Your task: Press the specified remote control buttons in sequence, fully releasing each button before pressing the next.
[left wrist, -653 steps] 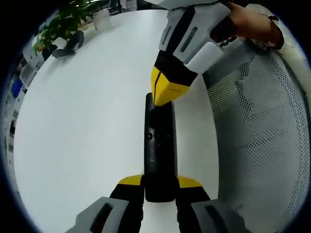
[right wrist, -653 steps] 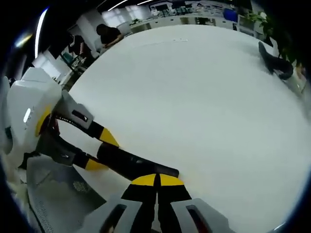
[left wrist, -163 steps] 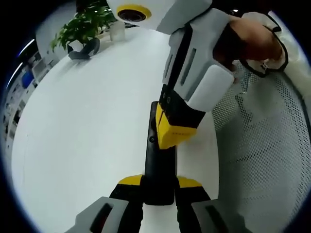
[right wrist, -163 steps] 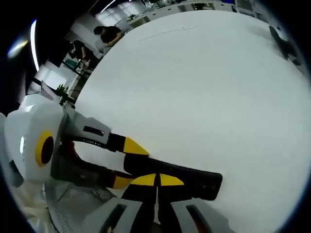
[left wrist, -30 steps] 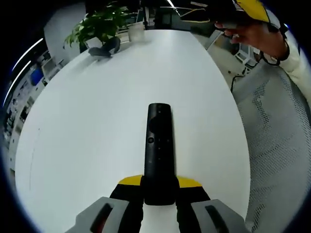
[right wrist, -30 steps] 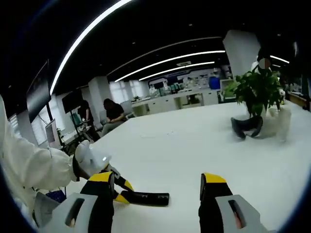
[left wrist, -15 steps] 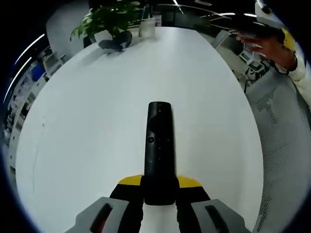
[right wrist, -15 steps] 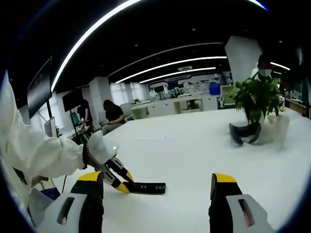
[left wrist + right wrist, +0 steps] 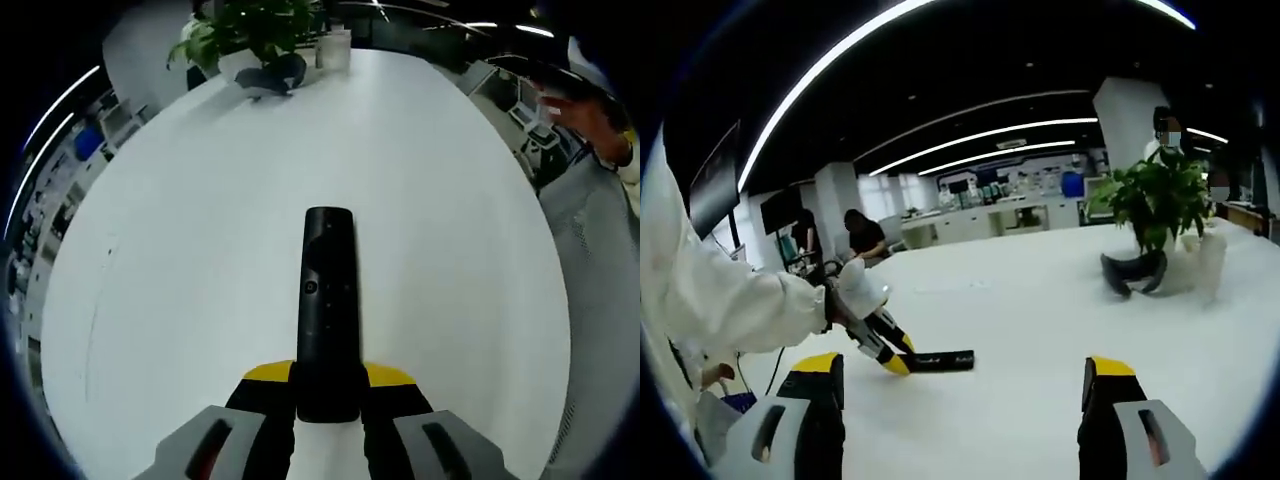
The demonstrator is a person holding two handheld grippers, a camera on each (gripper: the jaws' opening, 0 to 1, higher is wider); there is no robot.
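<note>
In my left gripper view, my left gripper (image 9: 327, 385) sits at the bottom centre with its jaws pinching the near end of the black remote (image 9: 327, 300), which runs straight up the middle of the frame over the white table (image 9: 180, 250); its button face is up and open to me, and a potted plant (image 9: 250, 25) with a dark curved object (image 9: 272, 78) sits at the upper left of centre; in my right gripper view the remote (image 9: 932, 361) shows small at the lower left of centre, held over the table, while my right gripper (image 9: 958, 400) stands at the bottom with its yellow-tipped jaws spread wide and well apart from the remote; I judge I am between presses or finished, I cannot tell which; to press well I would close the right jaws to one tip, come down squarely on the one button, keep the left grip steady, then lift fully clear.
</note>
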